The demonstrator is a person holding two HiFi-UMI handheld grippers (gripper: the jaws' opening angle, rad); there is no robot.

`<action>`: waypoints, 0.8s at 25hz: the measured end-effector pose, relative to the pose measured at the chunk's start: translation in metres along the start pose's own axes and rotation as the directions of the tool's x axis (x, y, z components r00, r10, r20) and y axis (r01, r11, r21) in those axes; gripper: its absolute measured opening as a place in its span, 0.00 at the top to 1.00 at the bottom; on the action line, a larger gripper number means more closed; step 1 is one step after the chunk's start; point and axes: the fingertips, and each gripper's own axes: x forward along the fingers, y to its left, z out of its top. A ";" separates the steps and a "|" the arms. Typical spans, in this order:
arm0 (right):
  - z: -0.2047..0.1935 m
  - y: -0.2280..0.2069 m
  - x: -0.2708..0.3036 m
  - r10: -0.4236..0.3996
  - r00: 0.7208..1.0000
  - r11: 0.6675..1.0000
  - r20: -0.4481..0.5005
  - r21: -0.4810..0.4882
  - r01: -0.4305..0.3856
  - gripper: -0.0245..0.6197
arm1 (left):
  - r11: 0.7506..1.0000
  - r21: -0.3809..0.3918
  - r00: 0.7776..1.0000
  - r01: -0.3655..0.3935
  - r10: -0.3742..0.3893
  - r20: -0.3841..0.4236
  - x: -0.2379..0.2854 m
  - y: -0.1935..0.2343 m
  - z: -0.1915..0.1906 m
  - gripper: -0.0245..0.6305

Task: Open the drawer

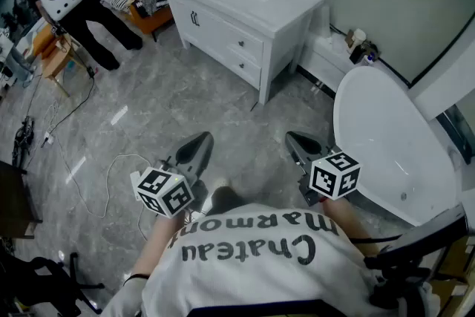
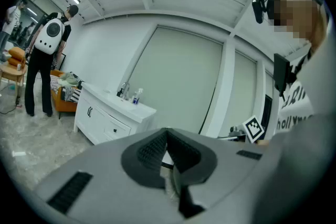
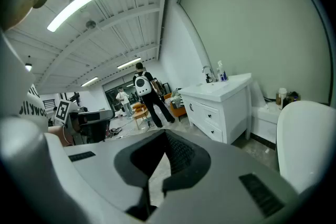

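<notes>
Grey marble floor [image 1: 148, 108] carries a white bathtub [image 1: 386, 137] at right and a white vanity [image 1: 237, 4] against the far wall. The drawer [image 1: 241, 44] in the vanity front is closed, well apart from both grippers. The person's shirt [image 1: 252, 263] reads "Chateau Marmont"; left gripper [image 1: 199, 142] and right gripper [image 1: 297, 141] are both clenched on nothing.

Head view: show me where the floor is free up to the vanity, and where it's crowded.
Bare floor lies between the vanity and the left tongs and right tongs. A white cable loops at the left; the bathtub crowds the right.
</notes>
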 end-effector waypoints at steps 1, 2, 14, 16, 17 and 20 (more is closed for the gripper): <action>-0.001 0.001 -0.001 -0.001 1.000 1.000 0.000 0.000 0.001 0.95 | 1.000 0.002 1.000 0.000 0.000 -0.001 -0.001 0.000 -0.001 0.95; -0.002 0.001 -0.001 -0.001 1.000 1.000 -0.001 0.001 0.001 0.95 | 1.000 0.003 1.000 0.000 0.000 -0.003 -0.002 0.000 -0.002 0.95; 0.001 0.012 0.004 0.085 0.995 0.996 0.043 0.029 -0.087 0.95 | 0.999 -0.028 0.998 -0.017 0.019 0.057 -0.011 0.007 -0.004 0.95; 0.005 0.017 0.010 0.111 0.992 0.993 0.059 0.022 -0.112 0.95 | 1.000 0.000 1.000 -0.012 0.012 0.022 -0.008 0.012 -0.011 0.95; 0.006 0.017 0.014 0.118 0.991 0.993 0.062 0.020 -0.119 0.95 | 1.000 0.014 1.000 -0.006 0.006 0.002 -0.005 0.015 -0.014 0.95; 0.010 0.010 0.026 0.113 0.992 0.993 0.053 0.030 -0.115 0.95 | 0.999 0.031 0.999 0.034 -0.034 -0.026 0.010 0.020 -0.020 0.95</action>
